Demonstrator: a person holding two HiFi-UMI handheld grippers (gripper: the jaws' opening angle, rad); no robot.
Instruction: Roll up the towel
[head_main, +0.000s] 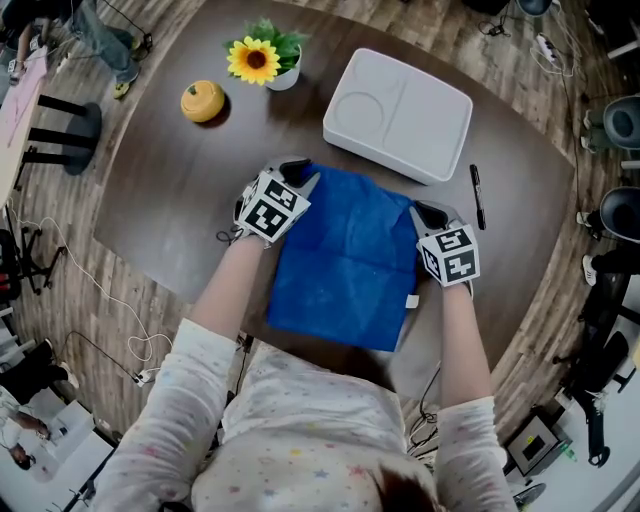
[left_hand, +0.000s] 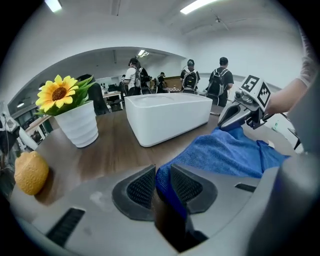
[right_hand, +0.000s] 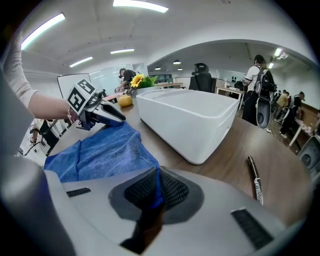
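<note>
A blue towel (head_main: 345, 260) lies flat on the dark wooden table (head_main: 170, 190), with its near edge by the table's front. My left gripper (head_main: 298, 175) is at the towel's far left corner. In the left gripper view the blue cloth (left_hand: 230, 152) fills the gap between the pads of that gripper (left_hand: 162, 186), which is shut on it. My right gripper (head_main: 428, 214) is at the far right corner. In the right gripper view its pads (right_hand: 157, 190) pinch a thin fold of the towel (right_hand: 100, 152). Each gripper shows in the other's view: the right gripper (left_hand: 240, 112) and the left gripper (right_hand: 100, 114).
A white divided tray (head_main: 400, 115) stands just beyond the towel. A sunflower in a white pot (head_main: 262, 60) and a yellow fruit (head_main: 203, 101) sit at the far left. A black pen (head_main: 477, 195) lies to the right of the tray. People stand in the background.
</note>
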